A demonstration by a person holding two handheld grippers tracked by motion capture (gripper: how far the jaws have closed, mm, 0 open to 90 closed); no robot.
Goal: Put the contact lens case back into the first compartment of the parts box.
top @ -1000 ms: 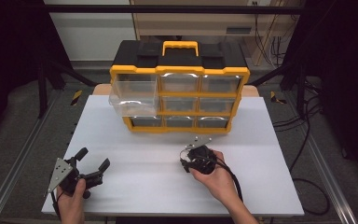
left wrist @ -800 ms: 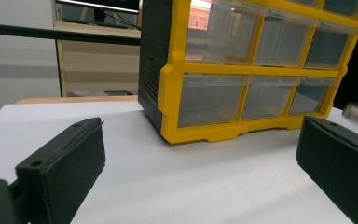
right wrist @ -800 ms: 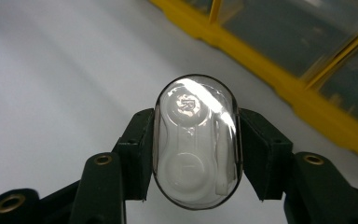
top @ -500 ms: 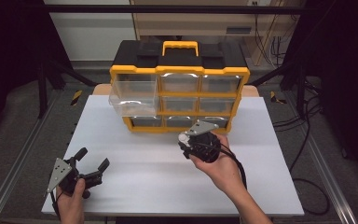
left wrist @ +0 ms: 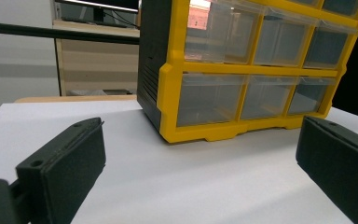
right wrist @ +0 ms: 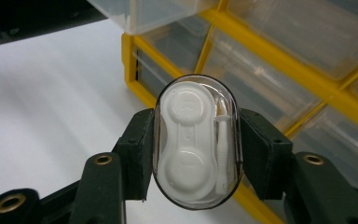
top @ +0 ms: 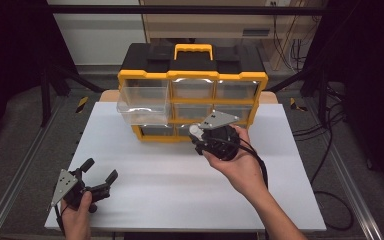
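Tongs number two: the right tongs (right wrist: 196,154), at the centre of the high view, are clamped on one clear oval case (right wrist: 196,142) holding one white lens holder with two round caps and a small white stick, lifted before the lower drawers. The left tongs (top: 98,177), lower left of that view, gape wide and empty above the white table (top: 170,185). One yellow-and-black organizer (top: 192,75) shows nine clear drawers, one drawer (top: 144,104) at upper left pulled out. Writing on an orange label in the left gripper view is unreadable.
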